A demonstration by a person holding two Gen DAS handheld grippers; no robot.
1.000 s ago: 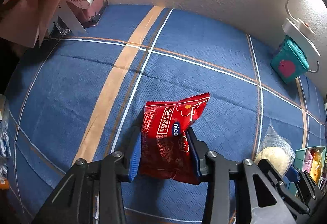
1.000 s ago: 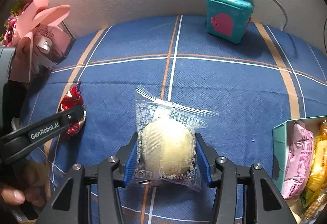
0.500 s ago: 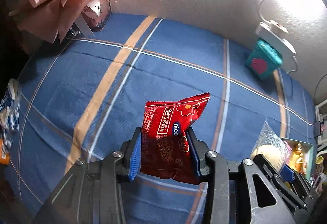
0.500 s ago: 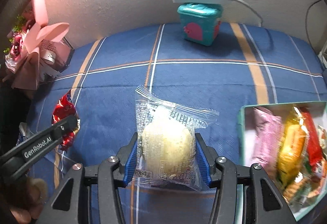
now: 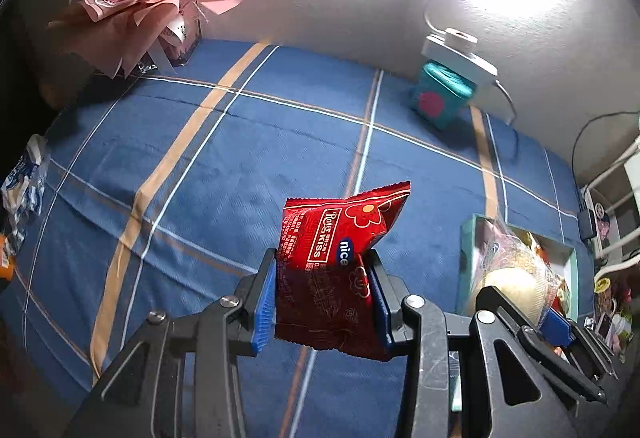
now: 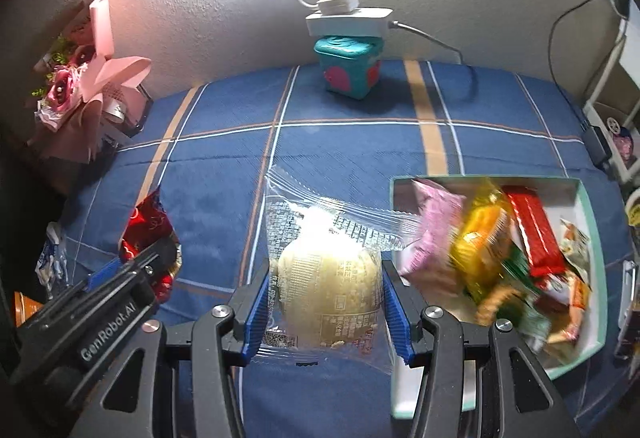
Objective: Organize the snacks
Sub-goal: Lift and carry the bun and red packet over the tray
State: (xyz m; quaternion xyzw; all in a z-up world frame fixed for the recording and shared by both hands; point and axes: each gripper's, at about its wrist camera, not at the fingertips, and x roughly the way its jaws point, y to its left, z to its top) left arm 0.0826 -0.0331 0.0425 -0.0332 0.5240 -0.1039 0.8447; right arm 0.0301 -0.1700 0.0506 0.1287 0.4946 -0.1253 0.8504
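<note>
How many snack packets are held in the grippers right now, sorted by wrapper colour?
Red wrapper: 1, the red packet clamped in the left gripper.
Clear wrapper: 1, the clear-wrapped bun clamped in the right gripper.
Total held: 2.
The packets in the teal box are piled and blurred, so they are not counted.

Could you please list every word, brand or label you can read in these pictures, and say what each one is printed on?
"Rater KISS": on the red snack packet.
"nice": blue oval on the same packet.
"GenRobot.AI": on the left gripper's arm.
Fine print on the clear-wrapped bun: too small to read.
Wrappers in the snack box: blurred, unreadable.
</note>
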